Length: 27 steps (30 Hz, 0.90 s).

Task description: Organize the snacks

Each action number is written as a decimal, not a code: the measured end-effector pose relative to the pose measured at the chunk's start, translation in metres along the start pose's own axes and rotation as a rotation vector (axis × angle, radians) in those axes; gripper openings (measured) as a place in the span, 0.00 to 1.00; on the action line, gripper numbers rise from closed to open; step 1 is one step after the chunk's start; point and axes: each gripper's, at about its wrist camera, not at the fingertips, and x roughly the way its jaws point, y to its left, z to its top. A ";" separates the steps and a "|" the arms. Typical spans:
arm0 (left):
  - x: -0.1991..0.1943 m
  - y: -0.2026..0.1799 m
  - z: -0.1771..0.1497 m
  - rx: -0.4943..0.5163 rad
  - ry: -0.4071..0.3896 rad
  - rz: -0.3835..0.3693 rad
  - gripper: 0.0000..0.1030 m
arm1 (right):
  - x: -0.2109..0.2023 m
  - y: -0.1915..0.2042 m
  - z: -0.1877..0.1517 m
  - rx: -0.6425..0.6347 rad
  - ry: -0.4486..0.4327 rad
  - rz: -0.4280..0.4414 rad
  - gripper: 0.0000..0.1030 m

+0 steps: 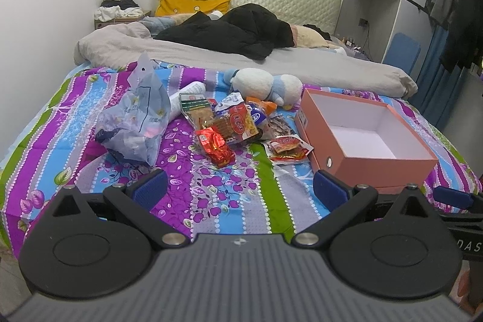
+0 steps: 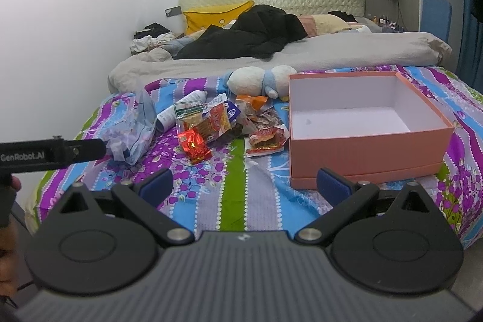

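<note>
A pile of snack packets [image 1: 238, 122] lies on the patterned bedspread, also in the right wrist view [image 2: 217, 122]. A shiny red packet [image 1: 215, 145] [image 2: 194, 145] lies nearest me. A flat red packet [image 1: 286, 148] [image 2: 267, 141] lies next to an open empty pink box [image 1: 374, 162] [image 2: 362, 153] on the right. A crumpled pale blue plastic bag [image 1: 135, 122] [image 2: 135, 129] lies left of the pile. My left gripper [image 1: 240, 190] is open and empty, short of the pile. My right gripper [image 2: 244, 186] is open and empty, near the box's front corner.
A white and blue plush toy [image 1: 265, 85] [image 2: 259, 80] and a white tube [image 1: 188, 94] lie behind the snacks. A grey duvet [image 1: 211, 53] and black clothes [image 1: 235, 32] cover the far half of the bed. The left gripper's body [image 2: 51, 156] reaches into the right wrist view.
</note>
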 end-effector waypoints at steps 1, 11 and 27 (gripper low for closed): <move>0.000 0.000 0.000 -0.001 0.001 0.001 1.00 | 0.000 0.000 0.000 0.001 0.000 0.001 1.00; 0.005 0.004 -0.003 -0.004 0.013 0.004 1.00 | 0.003 -0.001 -0.002 0.007 0.002 -0.002 1.00; 0.063 0.023 -0.018 -0.059 0.098 0.046 1.00 | 0.048 -0.004 -0.008 0.078 0.046 0.046 1.00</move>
